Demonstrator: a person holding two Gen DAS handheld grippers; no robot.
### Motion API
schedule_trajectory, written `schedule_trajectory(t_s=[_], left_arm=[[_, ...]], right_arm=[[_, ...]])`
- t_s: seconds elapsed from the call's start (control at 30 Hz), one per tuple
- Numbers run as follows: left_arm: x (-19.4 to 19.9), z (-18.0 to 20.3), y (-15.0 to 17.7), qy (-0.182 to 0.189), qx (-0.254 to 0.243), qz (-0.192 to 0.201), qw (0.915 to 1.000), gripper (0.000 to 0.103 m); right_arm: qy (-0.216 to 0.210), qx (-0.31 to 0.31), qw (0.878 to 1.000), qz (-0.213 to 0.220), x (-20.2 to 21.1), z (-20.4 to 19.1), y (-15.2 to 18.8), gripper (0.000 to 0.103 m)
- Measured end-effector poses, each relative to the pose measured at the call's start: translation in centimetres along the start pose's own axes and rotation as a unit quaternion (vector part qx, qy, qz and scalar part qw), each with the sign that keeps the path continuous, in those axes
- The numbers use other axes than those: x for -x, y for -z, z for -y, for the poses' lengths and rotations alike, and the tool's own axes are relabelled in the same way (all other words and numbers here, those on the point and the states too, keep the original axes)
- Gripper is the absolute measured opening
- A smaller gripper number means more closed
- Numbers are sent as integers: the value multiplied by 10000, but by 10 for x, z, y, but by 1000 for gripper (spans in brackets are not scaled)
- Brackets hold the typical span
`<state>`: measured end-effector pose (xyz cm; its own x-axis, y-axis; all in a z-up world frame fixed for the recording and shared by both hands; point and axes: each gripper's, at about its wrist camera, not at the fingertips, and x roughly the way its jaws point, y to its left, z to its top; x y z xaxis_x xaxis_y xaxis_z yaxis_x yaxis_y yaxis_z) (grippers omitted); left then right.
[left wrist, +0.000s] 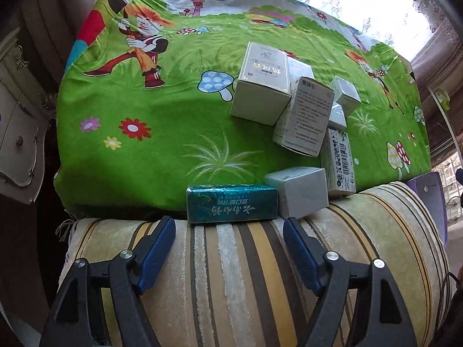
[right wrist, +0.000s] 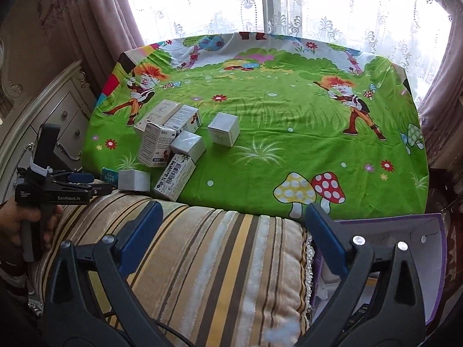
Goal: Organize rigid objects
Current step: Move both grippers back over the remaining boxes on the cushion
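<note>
Several small cardboard boxes lie in a cluster on the green cartoon cloth point(left wrist: 144, 110). A teal foil box point(left wrist: 231, 203) lies at the cloth's near edge, with a grey-white box point(left wrist: 301, 190) beside it and a barcode box point(left wrist: 340, 163) behind. My left gripper point(left wrist: 228, 225) is open and empty, just short of the teal box, over a striped cushion point(left wrist: 231, 274). In the right wrist view the same cluster point(right wrist: 170, 141) is at the left and a lone white cube point(right wrist: 224, 129) stands apart. My right gripper point(right wrist: 231, 219) is open and empty over the cushion. The left gripper also shows in the right wrist view point(right wrist: 95, 183).
A purple open box point(right wrist: 405, 231) sits at the lower right beside the cushion point(right wrist: 217, 260). A carved white cabinet point(left wrist: 17, 133) stands to the left. Curtains and a bright window point(right wrist: 260, 3) lie behind the cloth-covered surface point(right wrist: 289, 144).
</note>
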<state>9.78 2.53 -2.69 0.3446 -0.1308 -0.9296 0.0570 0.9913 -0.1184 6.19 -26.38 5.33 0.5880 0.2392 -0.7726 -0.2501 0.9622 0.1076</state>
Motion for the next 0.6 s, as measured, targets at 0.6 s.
schedule_trajectory(t_s=[0.6], left_arm=[[5,-12,2,171,258,58,9995,90]], right_arm=[[-420,-375,9968,-575,-50,-10,-16,100]])
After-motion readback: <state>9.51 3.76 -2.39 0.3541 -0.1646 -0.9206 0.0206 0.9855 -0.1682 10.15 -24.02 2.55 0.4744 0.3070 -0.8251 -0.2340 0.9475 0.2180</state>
